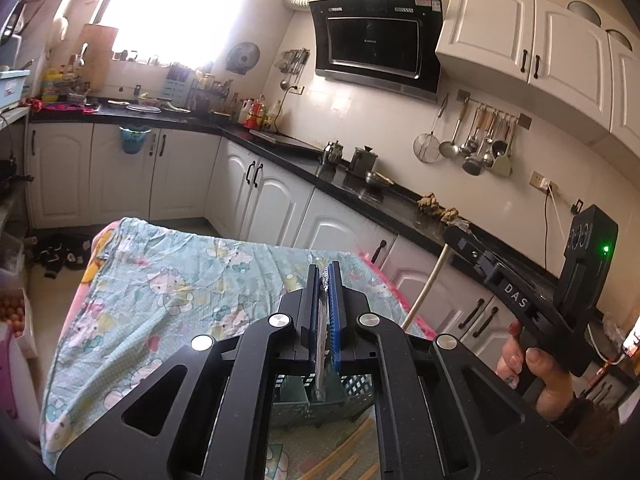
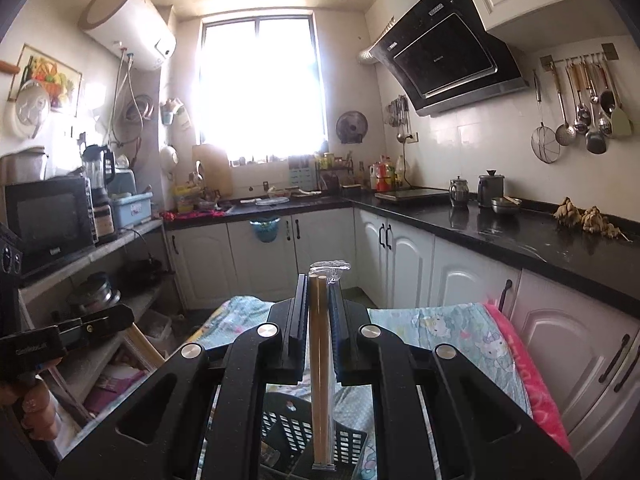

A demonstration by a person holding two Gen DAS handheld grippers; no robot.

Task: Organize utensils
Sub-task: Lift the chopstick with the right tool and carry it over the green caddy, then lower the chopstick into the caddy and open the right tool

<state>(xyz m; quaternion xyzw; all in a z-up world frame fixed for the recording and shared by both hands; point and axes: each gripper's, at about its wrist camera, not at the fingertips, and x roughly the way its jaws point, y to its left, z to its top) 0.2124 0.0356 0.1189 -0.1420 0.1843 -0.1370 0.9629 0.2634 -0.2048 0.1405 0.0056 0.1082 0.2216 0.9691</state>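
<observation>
Above the cloth-covered table, the left tongs pinch a foil-wrapped utensil and the right tongs clamp wrapped chopsticks, both over the dark slotted basket.

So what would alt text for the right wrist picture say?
Black right gripper shut on a plastic-wrapped pair of wooden chopsticks, held above a dark slotted plastic basket on a cartoon-print cloth; a sunlit kitchen lies beyond.

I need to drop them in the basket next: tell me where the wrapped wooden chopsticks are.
The wrapped wooden chopsticks are clamped upright in the right gripper, centre of the right wrist view, their lower ends directly above the dark slotted plastic basket.
</observation>
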